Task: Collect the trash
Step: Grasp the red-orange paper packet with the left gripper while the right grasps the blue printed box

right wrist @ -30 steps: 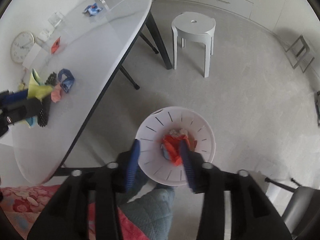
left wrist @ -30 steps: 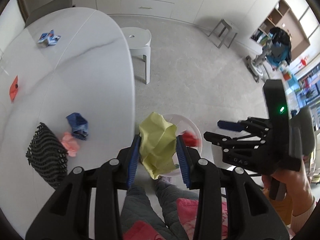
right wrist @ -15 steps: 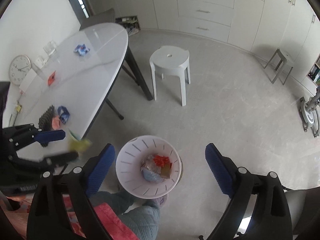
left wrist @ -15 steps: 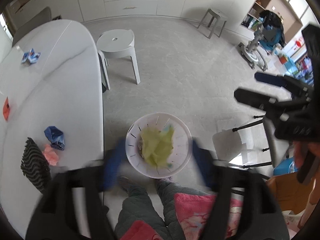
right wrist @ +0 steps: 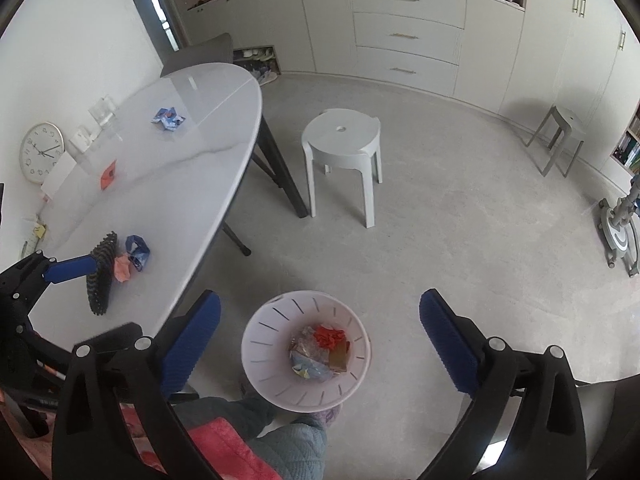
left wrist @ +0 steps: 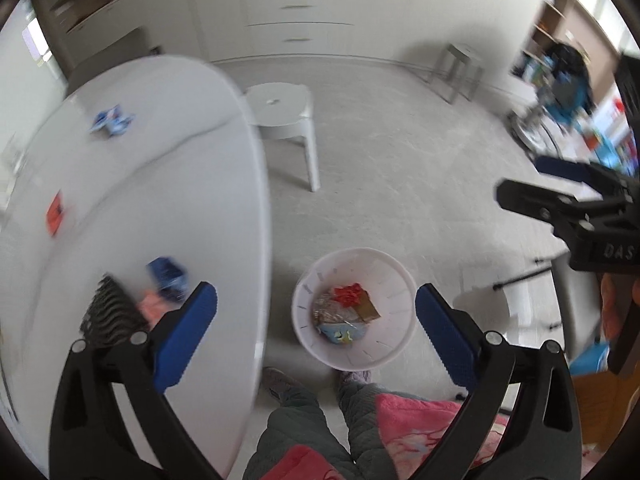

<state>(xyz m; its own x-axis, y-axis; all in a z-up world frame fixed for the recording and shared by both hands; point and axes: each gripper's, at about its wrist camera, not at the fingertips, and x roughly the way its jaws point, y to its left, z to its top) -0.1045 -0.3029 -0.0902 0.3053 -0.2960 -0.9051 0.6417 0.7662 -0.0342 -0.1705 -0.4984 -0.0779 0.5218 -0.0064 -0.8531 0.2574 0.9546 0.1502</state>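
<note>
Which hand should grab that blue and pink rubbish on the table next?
Probably the left gripper: open, empty, beside the blue wrapper and pink scrap. The right gripper hangs over the bin.

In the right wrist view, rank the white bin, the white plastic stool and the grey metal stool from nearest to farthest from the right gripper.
1. White bin: on the floor directly below the open right gripper.
2. White plastic stool: mid-floor, beside the table.
3. Grey metal stool: far right, near the cabinets.

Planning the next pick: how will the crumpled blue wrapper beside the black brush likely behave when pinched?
The blue wrapper looks like thin crumpled film, so probably light and floppy, likely squashing flatter. It touches the pink scrap, which may get dragged along.
</note>
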